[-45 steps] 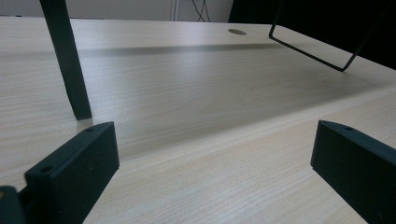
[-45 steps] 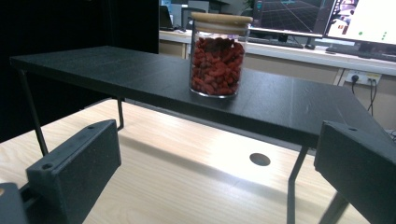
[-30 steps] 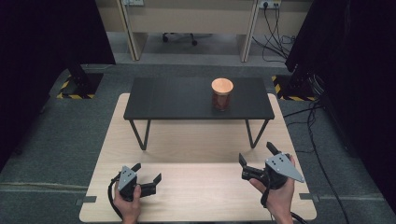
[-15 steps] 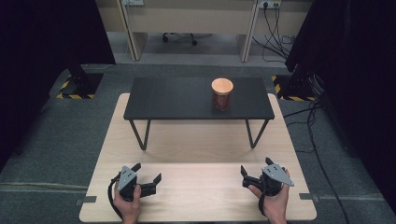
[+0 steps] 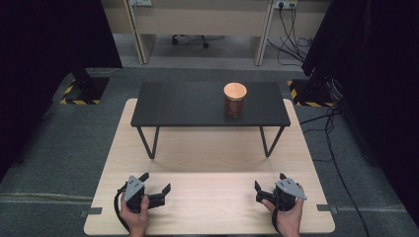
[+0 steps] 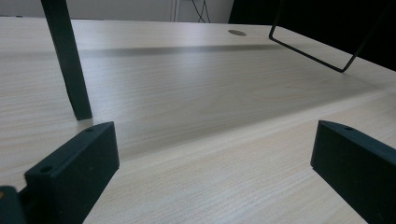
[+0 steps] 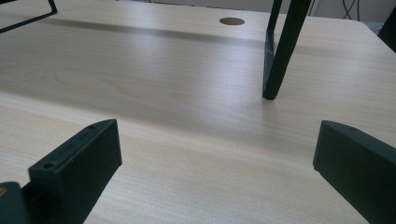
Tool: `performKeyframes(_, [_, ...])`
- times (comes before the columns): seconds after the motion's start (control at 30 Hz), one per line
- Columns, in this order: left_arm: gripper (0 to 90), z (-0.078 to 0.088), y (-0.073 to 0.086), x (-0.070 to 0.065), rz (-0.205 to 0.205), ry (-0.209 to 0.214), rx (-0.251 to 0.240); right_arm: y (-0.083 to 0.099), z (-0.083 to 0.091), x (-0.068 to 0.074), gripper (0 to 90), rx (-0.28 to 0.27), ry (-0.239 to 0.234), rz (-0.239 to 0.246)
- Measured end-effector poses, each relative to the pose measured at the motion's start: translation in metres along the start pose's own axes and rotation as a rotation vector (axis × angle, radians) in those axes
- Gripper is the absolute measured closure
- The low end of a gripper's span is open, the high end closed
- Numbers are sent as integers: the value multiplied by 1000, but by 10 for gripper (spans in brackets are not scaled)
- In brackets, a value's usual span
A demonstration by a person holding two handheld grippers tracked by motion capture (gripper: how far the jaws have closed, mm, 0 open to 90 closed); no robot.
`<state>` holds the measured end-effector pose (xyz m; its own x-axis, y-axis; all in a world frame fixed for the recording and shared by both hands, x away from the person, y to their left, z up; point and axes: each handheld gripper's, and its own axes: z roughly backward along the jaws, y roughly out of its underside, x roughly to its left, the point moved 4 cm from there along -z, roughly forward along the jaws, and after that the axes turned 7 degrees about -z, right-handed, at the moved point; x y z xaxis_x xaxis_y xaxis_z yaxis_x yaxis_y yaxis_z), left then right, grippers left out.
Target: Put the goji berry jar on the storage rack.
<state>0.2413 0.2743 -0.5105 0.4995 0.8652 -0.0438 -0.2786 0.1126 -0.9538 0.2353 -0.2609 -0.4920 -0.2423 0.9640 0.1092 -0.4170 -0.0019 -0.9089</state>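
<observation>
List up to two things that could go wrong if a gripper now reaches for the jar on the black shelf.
1. The wooden-lidded glass jar stands near the front edge of the raised black shelf; a clumsy approach might tip it off.
2. The open right gripper rests low on the pale wooden table; rising carelessly, it could strike the shelf's edge or its thin black leg.

- The jar (image 5: 234,99) on the black stand is too small for its dark contents to be made out.
- Both forearms are cut off by the high view's bottom edge.
- In each gripper view, the jaws run off the lower corners.
</observation>
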Motion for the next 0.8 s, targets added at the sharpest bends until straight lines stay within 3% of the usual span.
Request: performKeyframes(0.8, [3,0,0,1,5,1,2,3,-1,-1,13,-6,6,-4])
